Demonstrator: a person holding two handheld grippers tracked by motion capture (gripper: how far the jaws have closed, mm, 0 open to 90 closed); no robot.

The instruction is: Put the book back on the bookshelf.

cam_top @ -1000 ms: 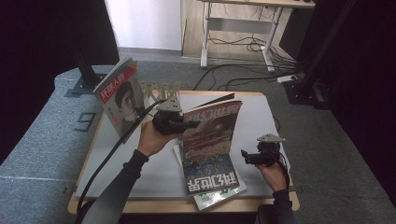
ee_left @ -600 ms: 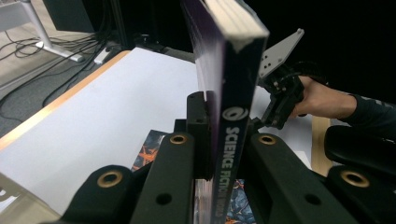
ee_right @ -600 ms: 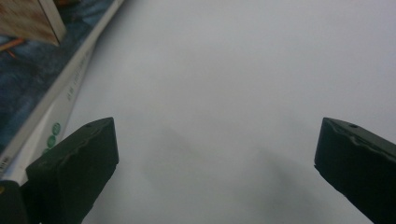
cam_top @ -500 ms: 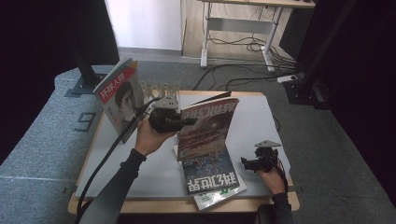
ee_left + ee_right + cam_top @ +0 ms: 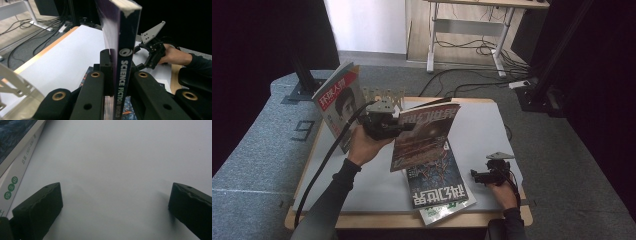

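A white table (image 5: 477, 130) carries a stack of magazines (image 5: 437, 185). Above it the left gripper (image 5: 404, 126) clamps a magazine (image 5: 424, 135) upright by its spine. The right gripper (image 5: 474, 174), jaws wide, rests beside the stack

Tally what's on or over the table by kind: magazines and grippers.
Magazines: 4 - one standing upright, one held up by the left gripper, one flat, one under it.
Grippers: 2 - the left, and the right gripper.
Total: 6
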